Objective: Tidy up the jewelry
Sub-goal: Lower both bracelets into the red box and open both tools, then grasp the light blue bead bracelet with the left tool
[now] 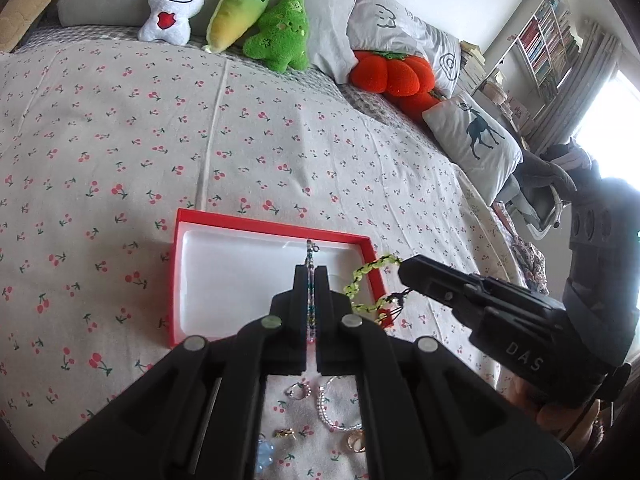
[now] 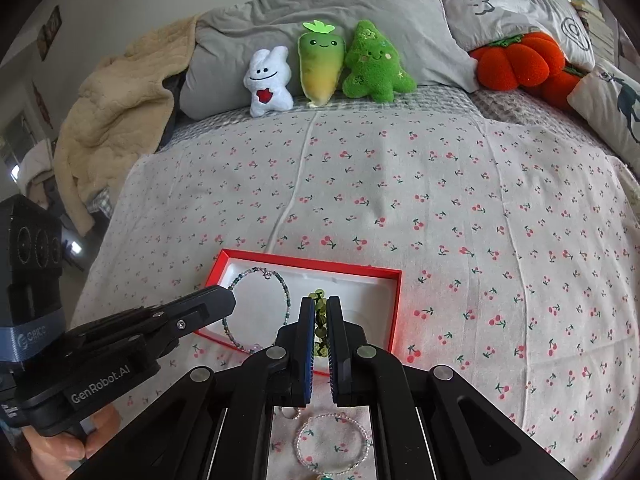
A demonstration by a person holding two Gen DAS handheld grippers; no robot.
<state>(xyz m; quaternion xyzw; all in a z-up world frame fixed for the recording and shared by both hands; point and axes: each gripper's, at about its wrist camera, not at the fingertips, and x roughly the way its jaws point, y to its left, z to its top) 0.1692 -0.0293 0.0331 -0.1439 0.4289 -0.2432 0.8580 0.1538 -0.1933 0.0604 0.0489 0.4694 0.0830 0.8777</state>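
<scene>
Bed w/ cherry-print sheet (image 2: 440,200): red box (image 2: 394,312), pearl bracelet (image 2: 332,446), rings (image 1: 298,391) near edge; plush toys (image 2: 320,68), pillows (image 2: 340,4) at head.

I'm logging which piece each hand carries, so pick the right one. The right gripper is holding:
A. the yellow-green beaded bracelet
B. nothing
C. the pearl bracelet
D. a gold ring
A: the right gripper is clamped on the yellow-green beaded bracelet, which hangs over the red box, while the pearl bracelet lies on the bedspread.
</scene>
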